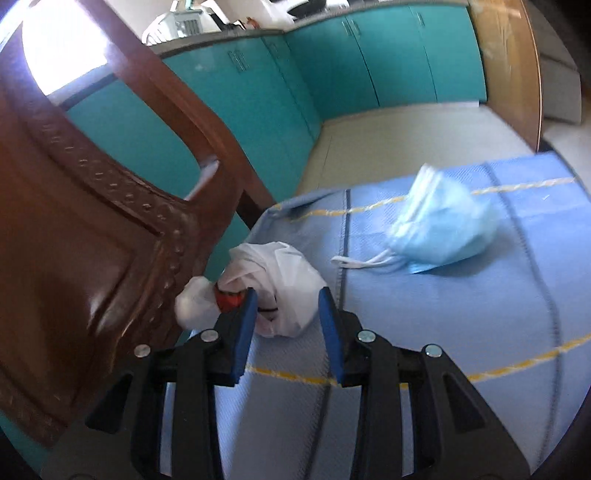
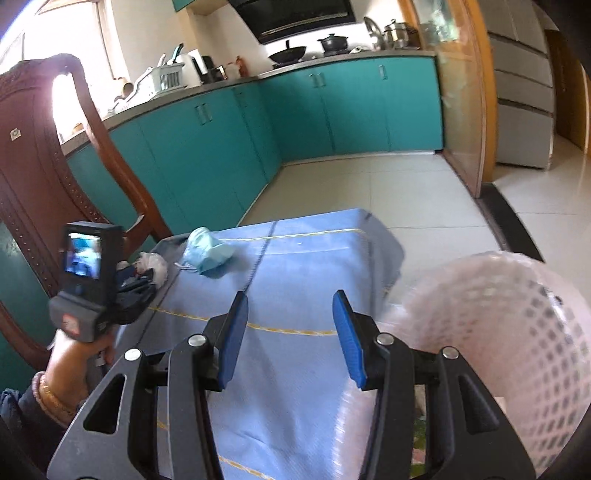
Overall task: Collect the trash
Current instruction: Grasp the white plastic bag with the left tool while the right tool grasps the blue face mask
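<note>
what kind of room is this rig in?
A home kitchen with a dining spot, most likely: teal cabinets under a counter, wok beneath a range hood, carved wooden chair by a cloth-covered table.

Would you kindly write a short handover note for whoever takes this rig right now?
Left gripper: fingers apart around the crumpled white plastic bag at the corner of the blue cloth-covered table, not clearly gripping it.
Right gripper: open, empty, beside the pink perforated plastic basket.
Crumpled light-blue face mask lies farther along the table.
Done: nothing visibly binned.
Left: bag, then mask, into the basket.
</note>
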`<action>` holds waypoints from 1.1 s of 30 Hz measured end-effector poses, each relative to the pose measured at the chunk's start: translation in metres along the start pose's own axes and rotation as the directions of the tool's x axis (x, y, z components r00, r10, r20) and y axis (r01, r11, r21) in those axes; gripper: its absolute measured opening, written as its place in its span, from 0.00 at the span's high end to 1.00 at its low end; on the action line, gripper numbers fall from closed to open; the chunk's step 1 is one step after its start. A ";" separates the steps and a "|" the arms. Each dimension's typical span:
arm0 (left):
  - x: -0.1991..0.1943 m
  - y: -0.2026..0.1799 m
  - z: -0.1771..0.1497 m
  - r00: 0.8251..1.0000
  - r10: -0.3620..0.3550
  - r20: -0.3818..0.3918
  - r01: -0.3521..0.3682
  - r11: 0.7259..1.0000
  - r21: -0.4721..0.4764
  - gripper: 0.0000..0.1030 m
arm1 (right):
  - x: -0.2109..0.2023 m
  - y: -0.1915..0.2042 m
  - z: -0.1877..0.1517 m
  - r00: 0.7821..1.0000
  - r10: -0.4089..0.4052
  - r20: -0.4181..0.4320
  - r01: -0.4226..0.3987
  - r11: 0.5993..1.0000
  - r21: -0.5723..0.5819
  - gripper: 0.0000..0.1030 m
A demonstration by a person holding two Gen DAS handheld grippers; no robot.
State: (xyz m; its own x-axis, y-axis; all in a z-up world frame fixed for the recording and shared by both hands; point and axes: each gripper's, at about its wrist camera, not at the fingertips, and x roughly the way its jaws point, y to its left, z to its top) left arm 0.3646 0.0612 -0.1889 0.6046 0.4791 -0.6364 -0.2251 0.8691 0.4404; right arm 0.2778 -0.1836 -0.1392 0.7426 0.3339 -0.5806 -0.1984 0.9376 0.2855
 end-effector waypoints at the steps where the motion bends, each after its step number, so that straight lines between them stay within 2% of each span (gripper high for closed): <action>1: 0.005 0.000 0.000 1.000 0.008 -0.005 -0.008 1.000 0.008 0.66 | 0.001 0.000 0.000 1.000 0.004 -0.005 -0.004 1.000 0.000 0.54; 4: 0.023 0.001 0.002 0.999 0.020 -0.027 -0.019 0.999 0.037 0.67 | 0.008 0.006 0.002 1.000 0.010 -0.016 -0.010 1.000 -0.009 0.54; 6: 0.031 0.002 0.003 0.999 0.009 -0.035 -0.008 0.999 0.043 0.82 | 0.013 0.009 0.002 1.000 0.010 -0.025 -0.011 1.000 -0.014 0.54; 9: 0.033 0.002 0.001 1.000 -0.012 -0.020 0.013 0.999 0.036 0.95 | 0.020 0.012 0.003 0.999 0.006 -0.032 -0.007 1.000 -0.018 0.54; 10: 0.032 0.004 -0.001 1.000 -0.023 -0.010 0.023 0.999 0.024 0.96 | 0.022 0.013 0.004 0.999 0.005 -0.033 -0.005 1.000 -0.018 0.54; 12: 0.023 0.007 -0.006 0.998 -0.065 0.014 0.065 0.998 -0.005 0.97 | 0.029 0.016 0.007 0.999 0.004 -0.038 -0.005 1.000 -0.012 0.54; 14: 0.002 0.013 -0.019 0.988 -0.146 0.055 0.148 0.988 -0.041 0.97 | 0.041 0.018 0.014 0.999 0.022 -0.050 -0.022 1.000 0.002 0.54; 15: -0.008 0.016 -0.026 0.981 -0.183 0.067 0.187 0.981 -0.053 0.97 | 0.047 0.020 0.017 0.998 0.036 -0.055 -0.035 0.999 0.007 0.54; 16: -0.024 0.020 -0.036 0.965 -0.246 0.085 0.253 0.965 -0.072 0.97 | 0.059 0.025 0.023 0.996 0.061 -0.065 -0.060 0.998 0.012 0.54; 20: -0.070 0.036 -0.073 0.911 -0.392 0.128 0.406 0.907 -0.112 0.97 | 0.102 0.050 0.039 0.989 0.120 -0.085 -0.118 0.993 0.024 0.50; 21: -0.082 0.040 -0.085 0.891 -0.435 0.129 0.449 0.885 -0.123 0.97 | 0.110 0.057 0.040 0.988 0.129 -0.084 -0.127 0.992 0.020 0.42; 22: -0.091 0.041 -0.092 0.879 -0.460 0.126 0.474 0.871 -0.126 0.97 | 0.120 0.068 0.042 0.989 0.129 -0.077 -0.129 0.992 0.008 0.33; 23: -0.100 0.045 -0.104 0.858 -0.500 0.121 0.513 0.847 -0.137 0.97 | 0.127 0.079 0.044 0.989 0.131 -0.068 -0.132 0.991 -0.007 0.30; 25: -0.109 0.048 -0.117 0.835 -0.540 0.103 0.550 0.821 -0.155 0.97 | 0.143 0.098 0.047 0.990 0.128 -0.066 -0.131 0.990 -0.043 0.22; 26: -0.112 0.047 -0.122 0.831 -0.549 0.096 0.557 0.816 -0.154 0.97 | 0.150 0.106 0.048 0.991 0.115 -0.067 -0.119 0.991 -0.062 0.21; 29: -0.123 0.050 -0.135 0.833 -0.549 0.065 0.553 0.822 -0.140 0.97 | 0.177 0.130 0.053 0.997 0.048 -0.061 -0.058 0.984 -0.171 0.18; 31: -0.124 0.054 -0.140 0.845 -0.532 0.058 0.535 0.835 -0.131 0.97 | 0.193 0.141 0.051 0.997 -0.015 -0.081 -0.007 0.964 -0.266 0.18; 33: -0.126 0.061 -0.143 0.856 -0.514 0.059 0.517 0.845 -0.133 0.97 | 0.203 0.146 0.044 0.992 -0.040 -0.123 -0.003 0.945 -0.328 0.19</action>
State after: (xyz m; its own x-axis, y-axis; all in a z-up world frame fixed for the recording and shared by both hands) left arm 0.1654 0.0717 -0.1722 0.6782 -0.0445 -0.7335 0.0209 0.9989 -0.0413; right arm 0.4281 0.0165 -0.1822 0.6652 0.3053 -0.6813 -0.3991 0.9167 0.0211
